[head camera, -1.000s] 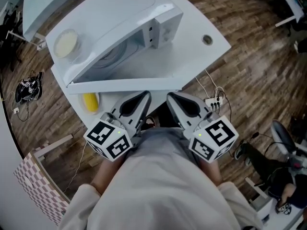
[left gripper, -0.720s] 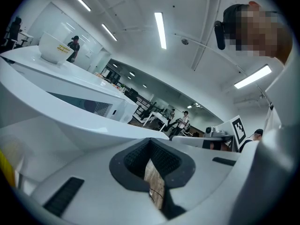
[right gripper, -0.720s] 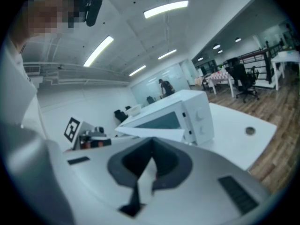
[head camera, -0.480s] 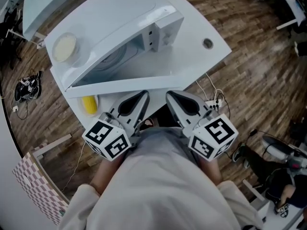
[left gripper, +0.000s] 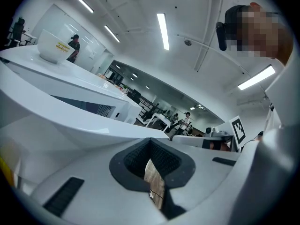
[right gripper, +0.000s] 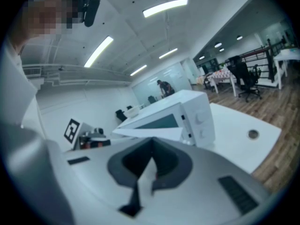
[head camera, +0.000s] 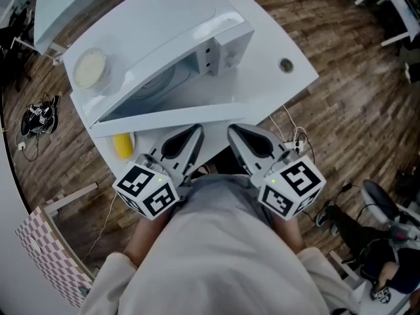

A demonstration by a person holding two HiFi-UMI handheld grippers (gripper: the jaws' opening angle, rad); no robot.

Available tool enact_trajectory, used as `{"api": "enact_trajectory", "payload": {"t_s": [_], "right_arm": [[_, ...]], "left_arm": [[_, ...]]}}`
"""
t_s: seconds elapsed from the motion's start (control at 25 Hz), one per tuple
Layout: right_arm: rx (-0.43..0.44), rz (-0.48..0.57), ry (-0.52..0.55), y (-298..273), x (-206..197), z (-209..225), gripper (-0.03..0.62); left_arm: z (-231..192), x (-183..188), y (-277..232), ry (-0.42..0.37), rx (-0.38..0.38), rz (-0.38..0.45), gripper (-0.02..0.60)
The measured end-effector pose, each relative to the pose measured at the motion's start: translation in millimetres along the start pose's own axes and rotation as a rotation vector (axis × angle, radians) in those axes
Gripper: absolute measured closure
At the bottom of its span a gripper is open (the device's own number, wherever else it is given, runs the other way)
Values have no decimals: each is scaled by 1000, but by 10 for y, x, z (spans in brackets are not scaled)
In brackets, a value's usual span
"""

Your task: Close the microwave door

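A white microwave stands on a white table, and its door is swung open toward me, so the turntable shows inside. In the right gripper view the microwave and its open door lie ahead. My left gripper and right gripper hang side by side just short of the door's edge, close to my body. Both are shut and empty. Seen from the left gripper, the door passes overhead.
A pale bowl rests on top of the microwave. A yellow thing lies on the table under the door's left end. The table has a cable hole. A power strip with cables lies on the wooden floor on the right.
The grippers and the door have stayed put. Only the head camera has shifted slightly.
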State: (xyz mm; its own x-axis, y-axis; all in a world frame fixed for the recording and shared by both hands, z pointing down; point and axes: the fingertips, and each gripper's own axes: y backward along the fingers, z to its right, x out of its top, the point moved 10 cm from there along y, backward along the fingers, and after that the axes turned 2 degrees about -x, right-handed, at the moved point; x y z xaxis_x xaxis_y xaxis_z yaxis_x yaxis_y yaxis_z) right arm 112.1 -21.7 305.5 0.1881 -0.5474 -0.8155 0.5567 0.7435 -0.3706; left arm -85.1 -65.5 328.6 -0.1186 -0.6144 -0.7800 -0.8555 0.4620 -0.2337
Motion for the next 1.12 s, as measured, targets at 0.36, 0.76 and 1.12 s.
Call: {"api": "enact_trajectory", "payload": {"t_s": [0.36,0.76,1.12], "right_arm": [[20,-2,4,-25,49,75,573],[42,-13,4,-71,102,160,572],[57,-22,3,-97,122,261,572]], "left_arm": [[-6,1,-45,14,15,10,565],[-43,28,-99,50,26,30,565],[-130,24,-139,74,59,51,565]]}}
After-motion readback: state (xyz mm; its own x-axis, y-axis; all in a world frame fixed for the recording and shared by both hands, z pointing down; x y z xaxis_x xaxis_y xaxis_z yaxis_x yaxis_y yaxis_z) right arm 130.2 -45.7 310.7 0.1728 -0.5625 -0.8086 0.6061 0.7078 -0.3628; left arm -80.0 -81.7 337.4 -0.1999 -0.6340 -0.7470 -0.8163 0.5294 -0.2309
